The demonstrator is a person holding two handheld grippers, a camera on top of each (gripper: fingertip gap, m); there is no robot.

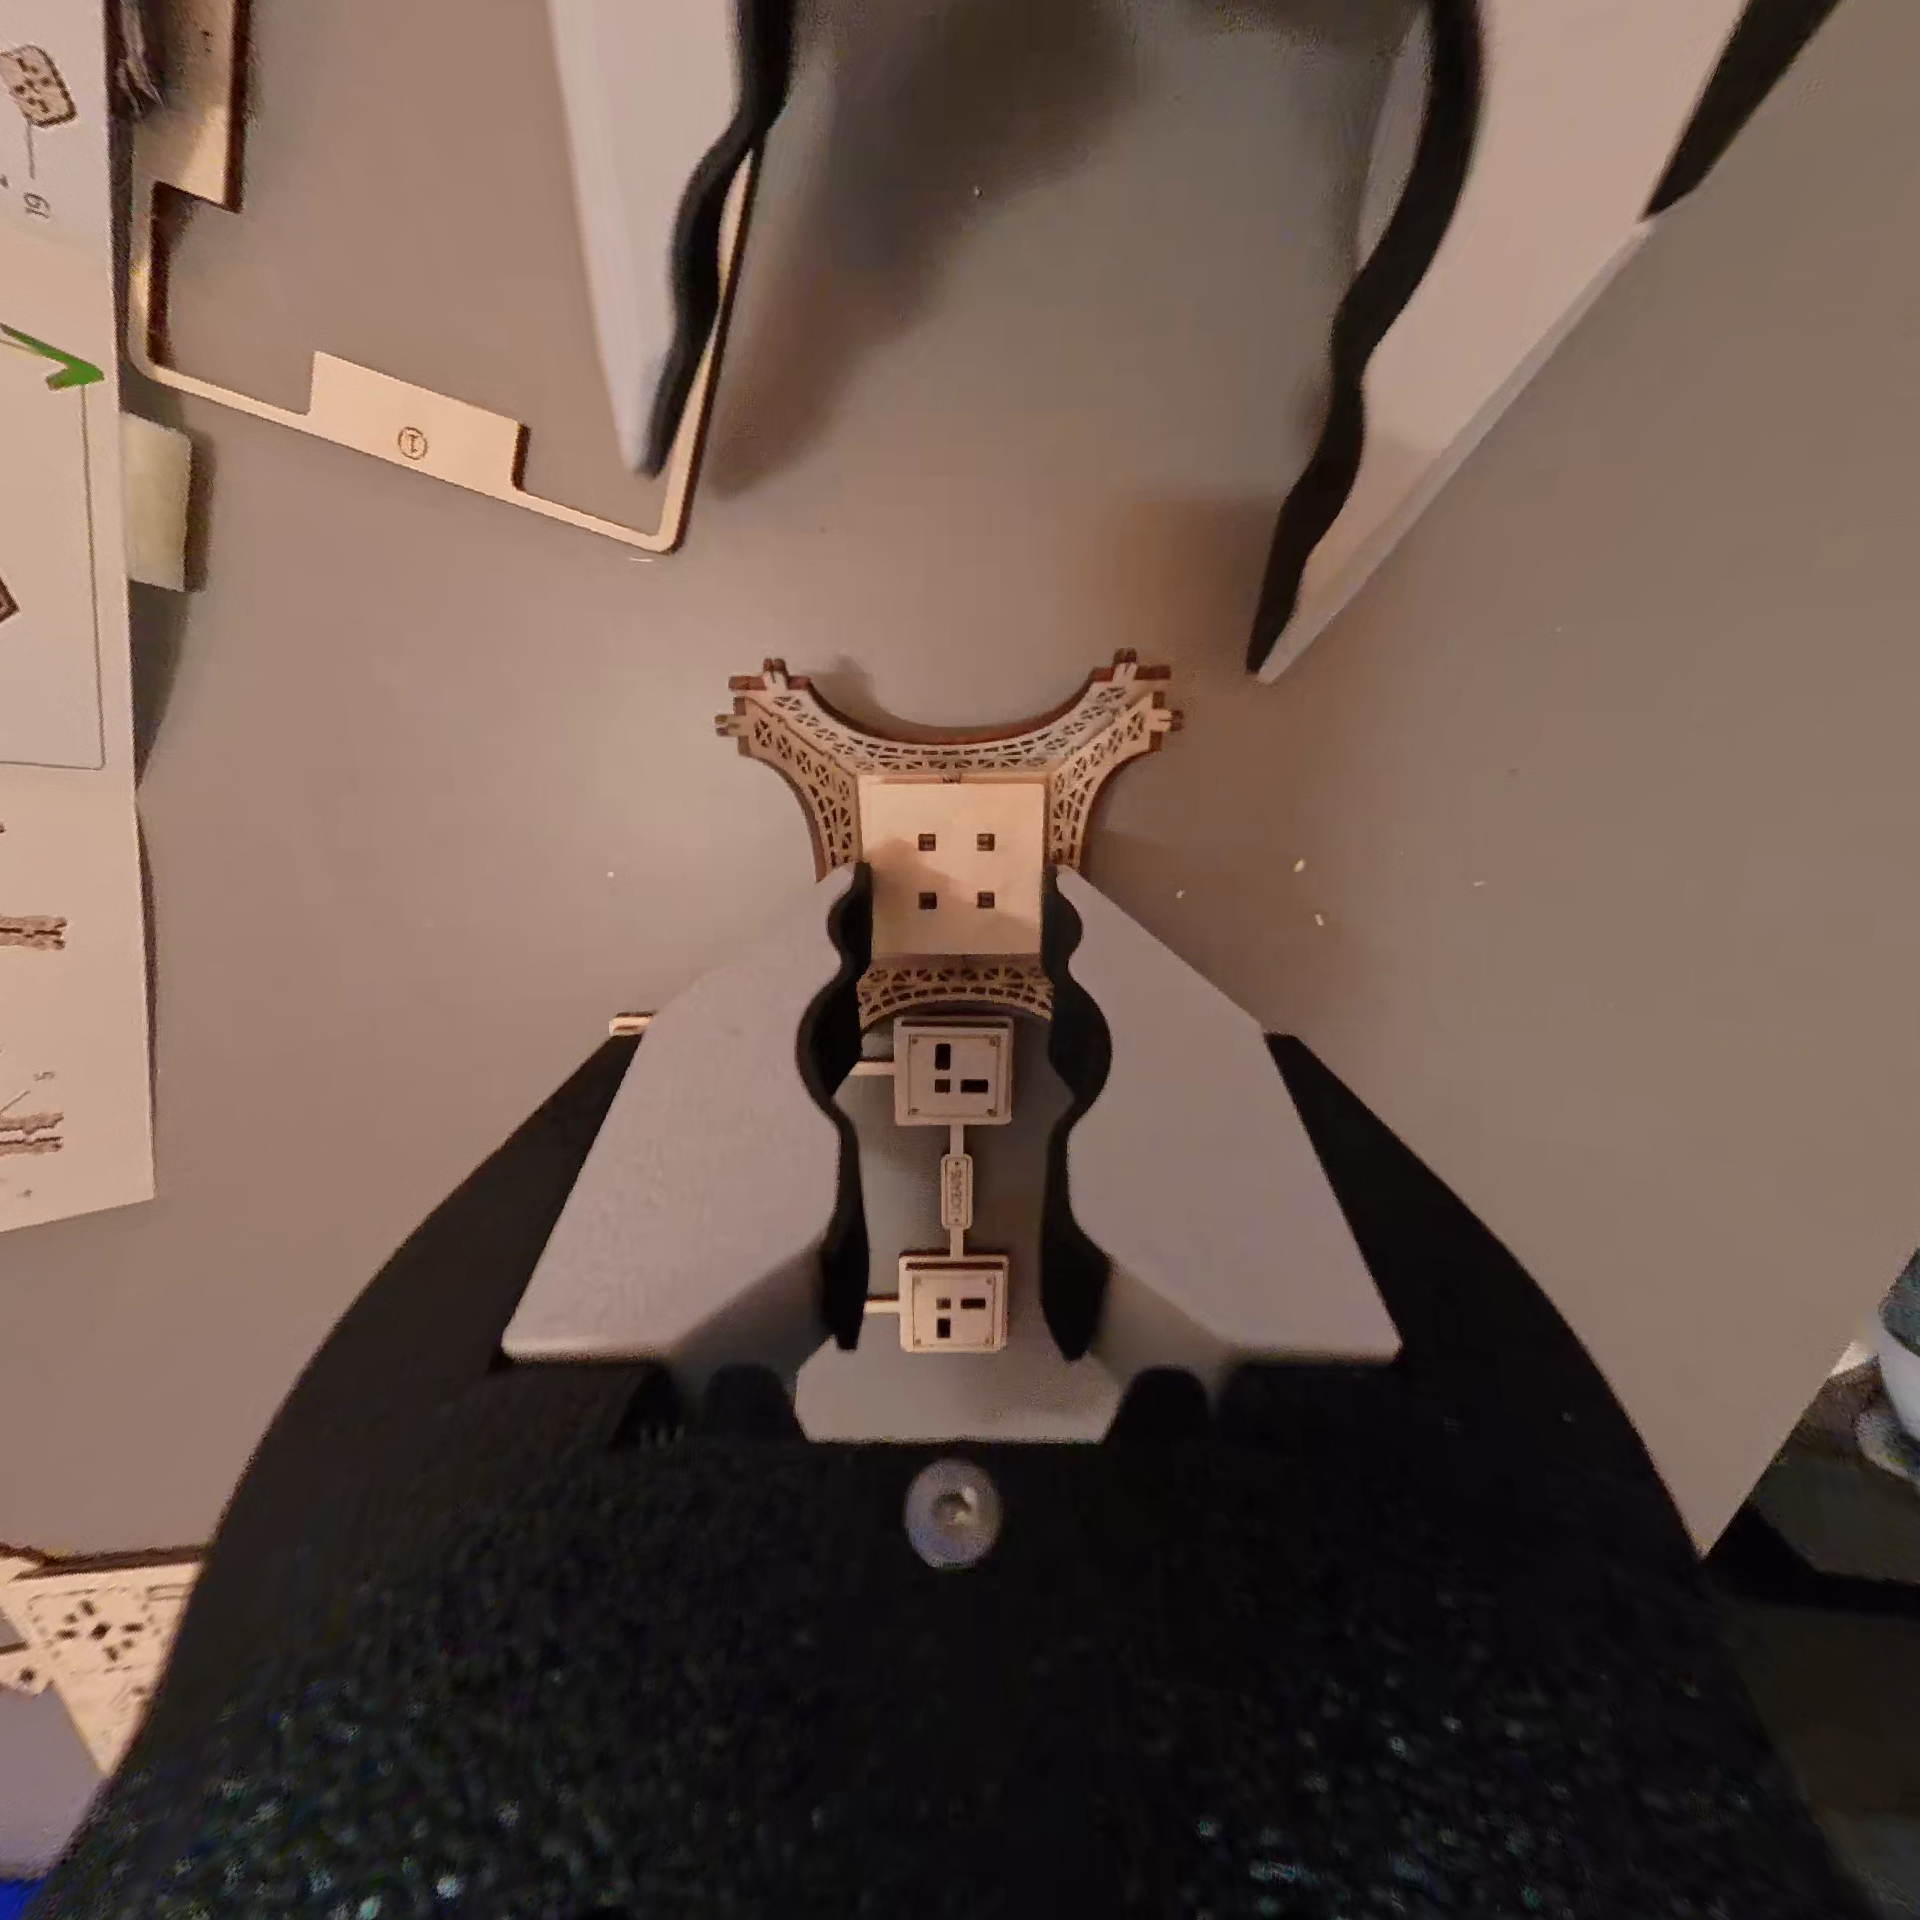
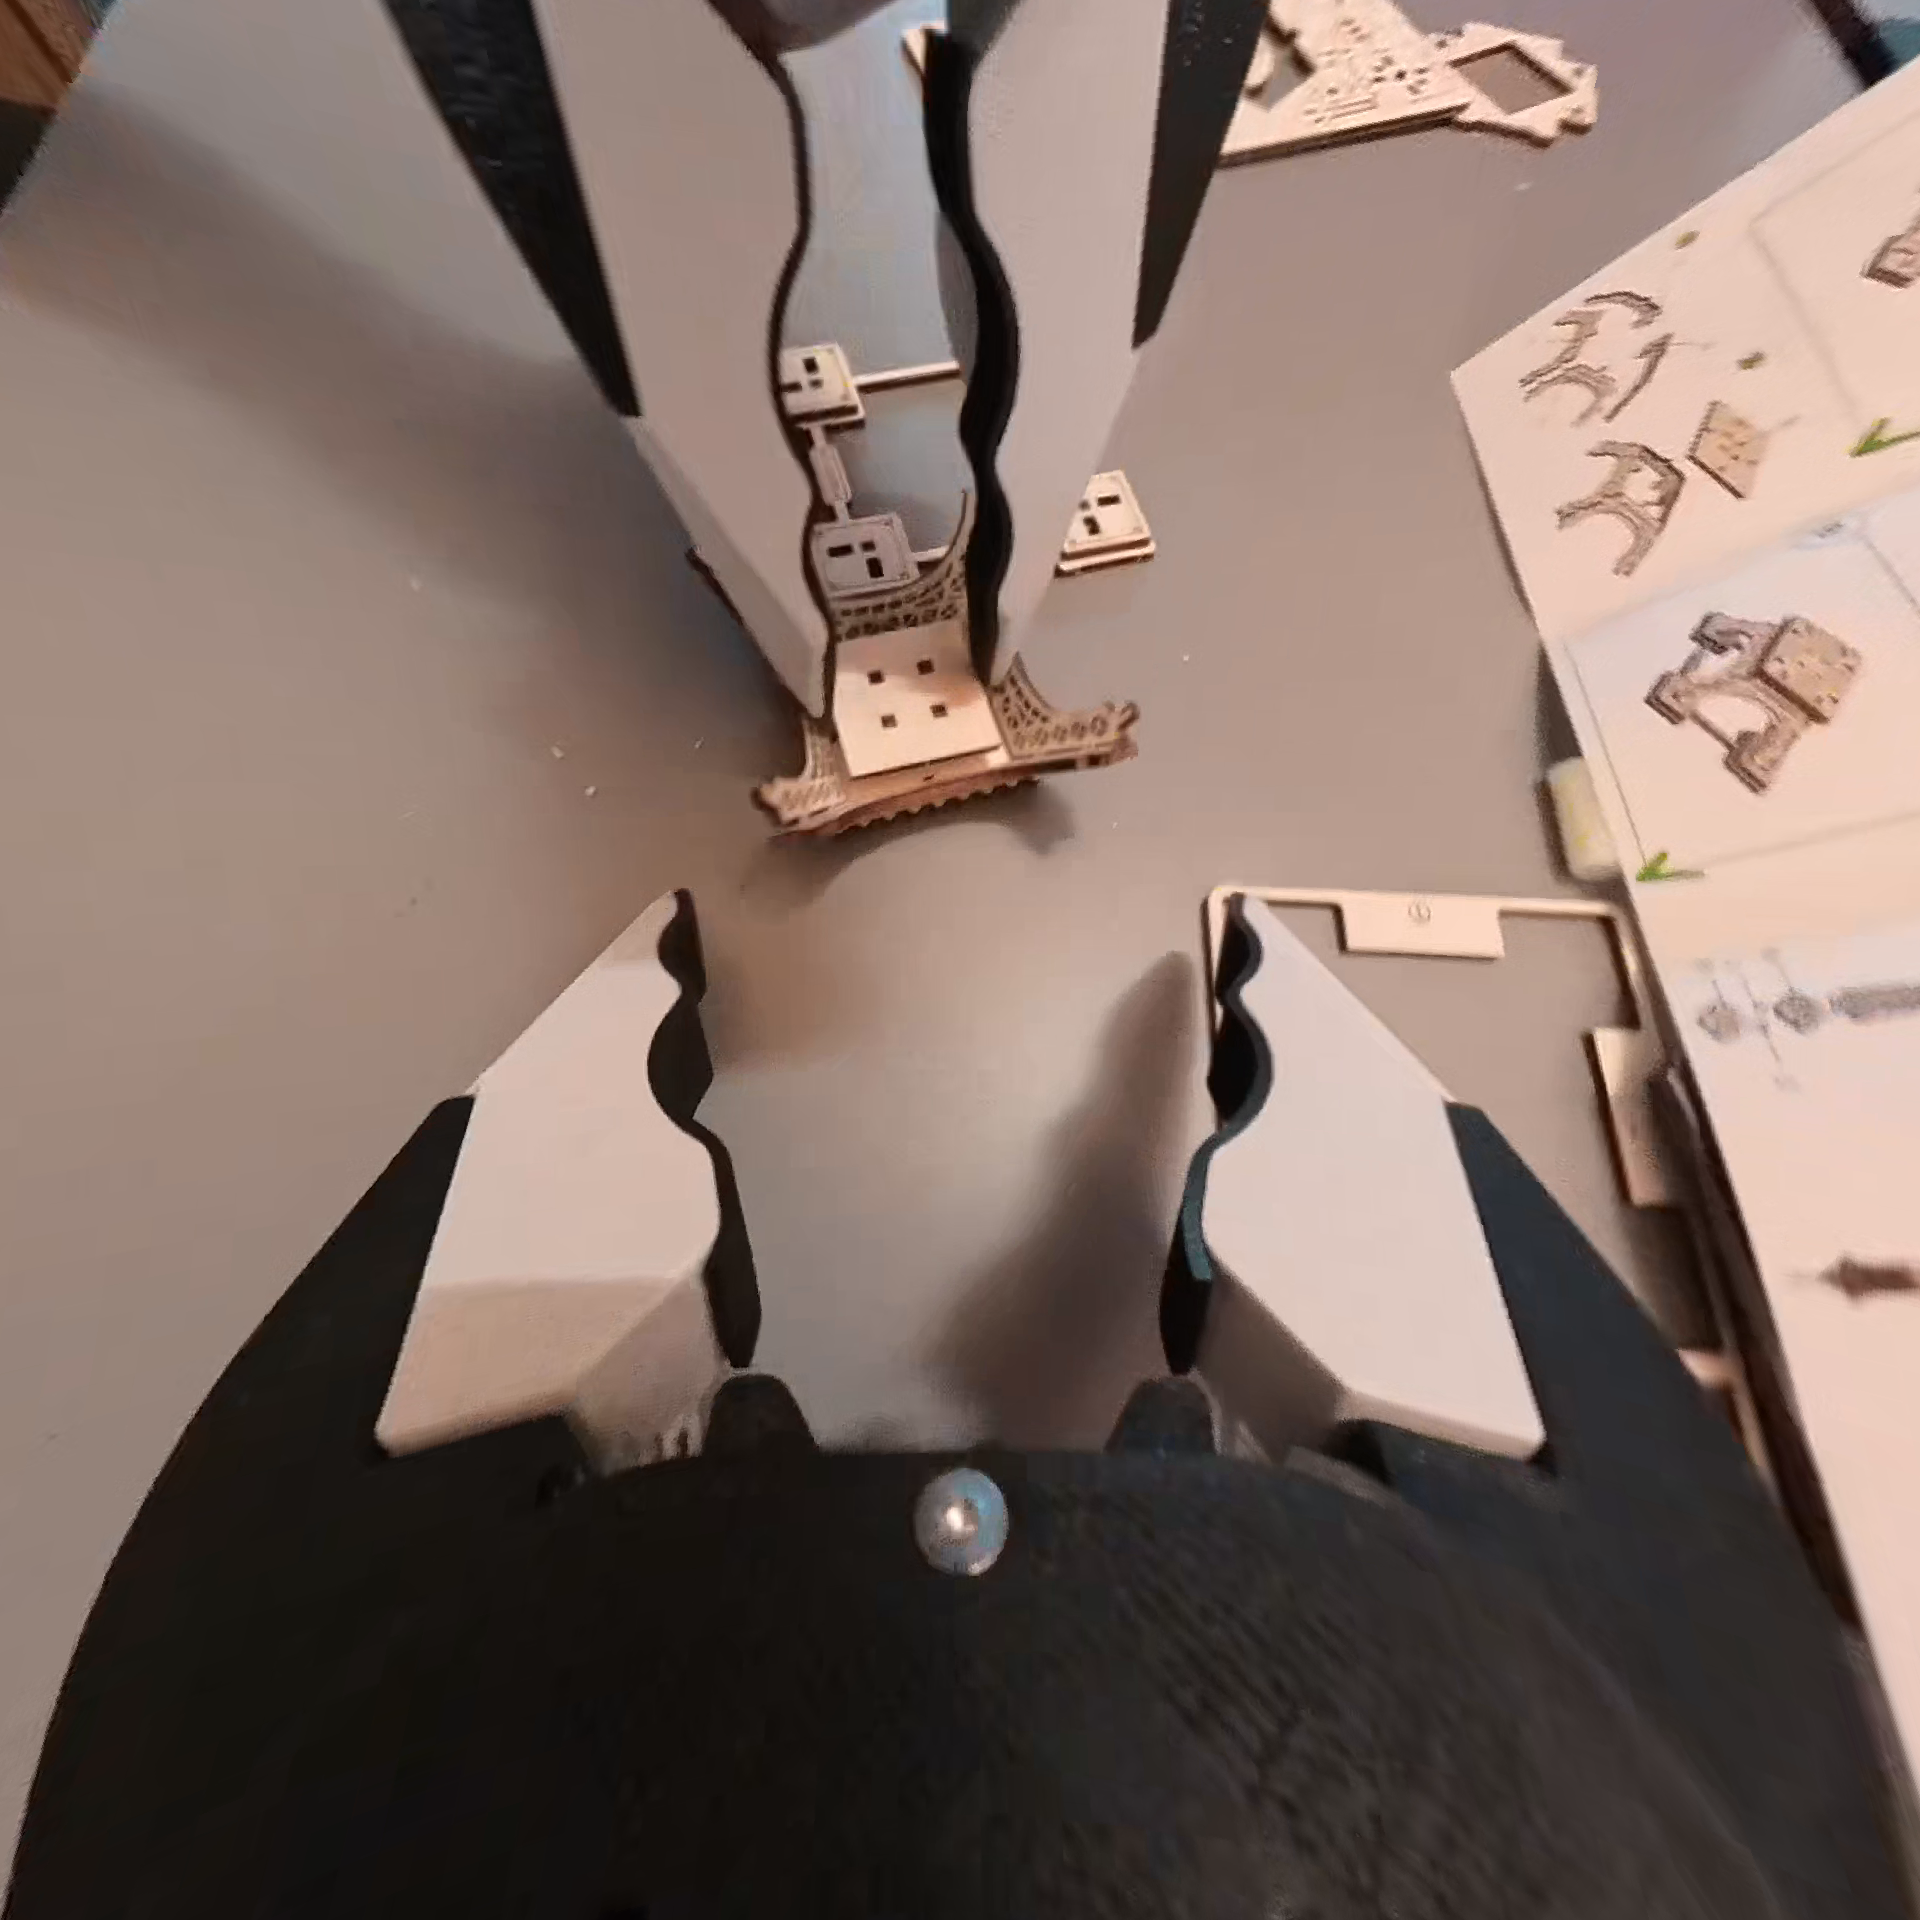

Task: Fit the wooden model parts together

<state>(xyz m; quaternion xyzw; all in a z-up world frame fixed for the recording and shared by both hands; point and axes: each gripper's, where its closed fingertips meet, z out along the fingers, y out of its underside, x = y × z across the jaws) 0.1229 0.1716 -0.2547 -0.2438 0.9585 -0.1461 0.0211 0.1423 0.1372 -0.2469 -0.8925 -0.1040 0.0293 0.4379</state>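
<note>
Your left gripper (image 1: 951, 894) had its fingers closed in against the flat top plate of the wooden tower base (image 1: 951, 800), which stood on the grey table (image 1: 416, 831) right at its fingertips; whether the pads were truly pinching or only touching both sides was hard to judge. Your right gripper (image 2: 956, 935) was spread wide and held nothing, hovering just short of the base, which lay straight ahead of its tips. That base looked light and stiff but fragile: the lattice legs were thin laser-cut ply and would likely snap under a squeeze, so the solid square plate with the four slots was the safer place to hold. Behind your left fingertips, between the fingers, lay a small strip of square parts (image 1: 954, 1184) joined by thin sprues, partly hidden by the pads. The near legs of the base were covered by your left fingers. An emptied parts sheet (image 2: 1423, 925) sat beside your right finger, and the instruction sheets (image 2: 1714, 623) were cut off at the edge.
</note>
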